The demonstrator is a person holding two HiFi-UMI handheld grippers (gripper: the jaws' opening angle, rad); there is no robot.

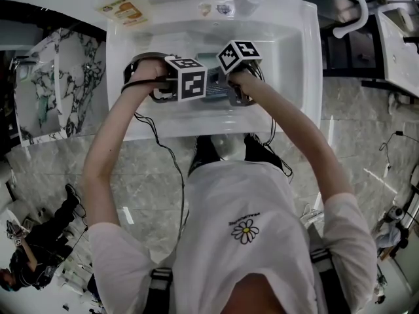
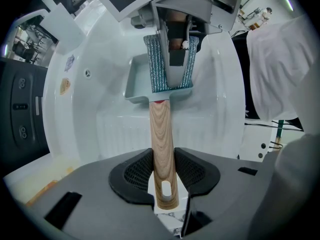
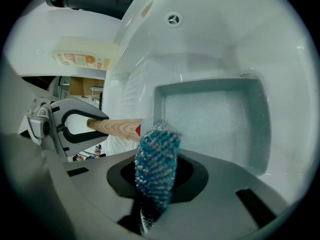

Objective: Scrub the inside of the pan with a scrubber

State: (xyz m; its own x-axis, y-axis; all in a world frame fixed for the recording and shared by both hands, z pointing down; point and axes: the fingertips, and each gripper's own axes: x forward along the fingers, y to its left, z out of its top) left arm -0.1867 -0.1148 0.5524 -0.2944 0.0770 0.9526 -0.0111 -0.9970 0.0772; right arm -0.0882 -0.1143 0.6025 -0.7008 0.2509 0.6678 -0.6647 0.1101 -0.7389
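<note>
— Handle (image 2: 161,144) grip, at the left: is it firm?
— Yes. The left tool (image 2: 163,176) is clenched on the wooden handle near its butt end, a pad pressing each side. The handle runs up to the pan (image 2: 136,86), a square grey-blue one inside the white sink (image 2: 95,129).
— How much room is there round the pan?
— In the left gripper view, ribbed basin floor lies open under the handle. In the right gripper view, open basin separates the pan's top rim from the back wall with its overflow hole (image 3: 173,19). The pan's right rim stands near the basin wall.
— And further right?
— The scrubber (image 3: 156,164), blue mesh, is pinched in the right tool (image 3: 154,184), its tip over the pan's rim by the handle root. I cannot tell whether it touches the pan.
— What does each view add?
— The head view shows both arms reaching over the sink's near edge, with the marker cubes (image 1: 190,78) side by side and covering most of the pan. Only the left gripper view shows the scrubber from the front, spread either side of the right tool's jaw. Only the right gripper view shows most of the pan's inside, plus an orange-labelled packet (image 3: 82,59) on the worktop (image 3: 55,36) at upper left.
</note>
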